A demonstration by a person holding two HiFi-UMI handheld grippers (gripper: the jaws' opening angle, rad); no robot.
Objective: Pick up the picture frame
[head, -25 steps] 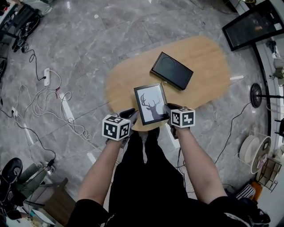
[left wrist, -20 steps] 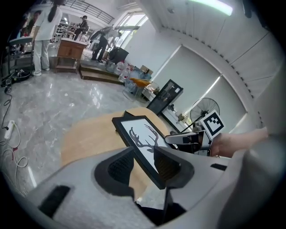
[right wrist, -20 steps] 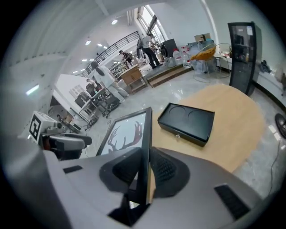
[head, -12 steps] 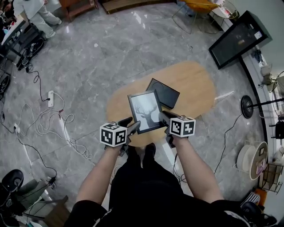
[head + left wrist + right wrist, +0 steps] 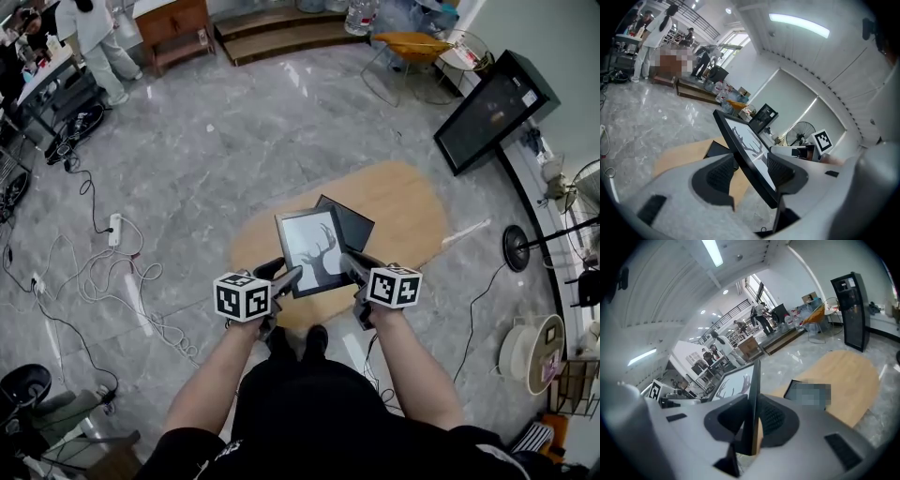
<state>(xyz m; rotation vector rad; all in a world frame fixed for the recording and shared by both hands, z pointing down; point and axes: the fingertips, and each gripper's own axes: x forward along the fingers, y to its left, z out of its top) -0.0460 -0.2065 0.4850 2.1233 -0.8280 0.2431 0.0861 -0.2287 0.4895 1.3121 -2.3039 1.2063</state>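
The picture frame, black-rimmed with a deer silhouette print, hangs in the air above the oval wooden table. My right gripper is shut on its right edge; in the right gripper view the frame stands edge-on with both pads of that gripper against it. My left gripper is at the frame's lower left corner. Its jaws are opening: the frame runs between the pads of the left gripper, with a gap showing on the left side.
A dark flat slab lies on the table behind the frame. A black screen leans at the right, and a fan stand is near it. Cables and a power strip trail over the marble floor at left. People stand far off at top left.
Both grippers have risen with the picture frame, which has left the tabletop and now hangs well above it. The dark slab has stayed on the table.
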